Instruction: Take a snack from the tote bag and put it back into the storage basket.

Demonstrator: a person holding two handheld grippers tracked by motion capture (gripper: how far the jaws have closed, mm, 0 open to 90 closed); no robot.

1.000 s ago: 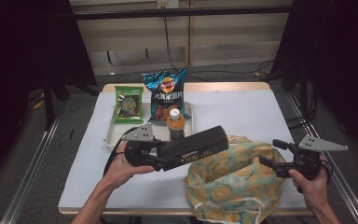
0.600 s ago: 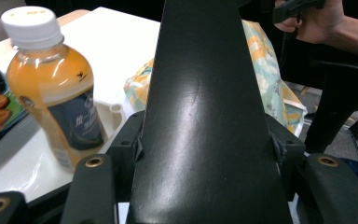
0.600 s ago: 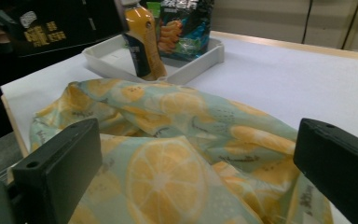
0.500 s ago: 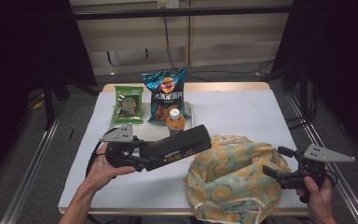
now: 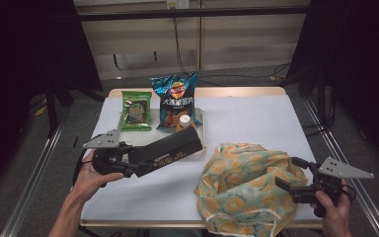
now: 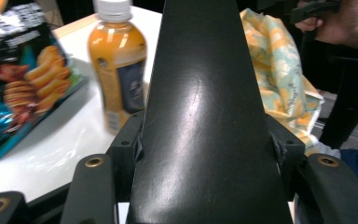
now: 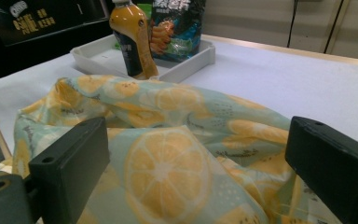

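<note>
- The left gripper [image 5: 128, 165] has its fingers [image 6: 126, 154] clamped on one end of a long black box [image 5: 170, 149], which juts out ahead of them above the tabletop [image 5: 256, 123].
- An orange bottle [image 6: 116, 60] stands just beyond those fingers, beside the box.
- The right gripper [image 5: 288, 175] has its fingers [image 7: 70, 158] spread wide with nothing gripped; they have just been closing slightly.
- The lemon-print bag [image 5: 244, 185] lies directly before them.

White table [image 5: 256, 123], tray [image 5: 201, 129], green packet [image 5: 136, 110], lemon-print bag [image 5: 242, 185]
</note>
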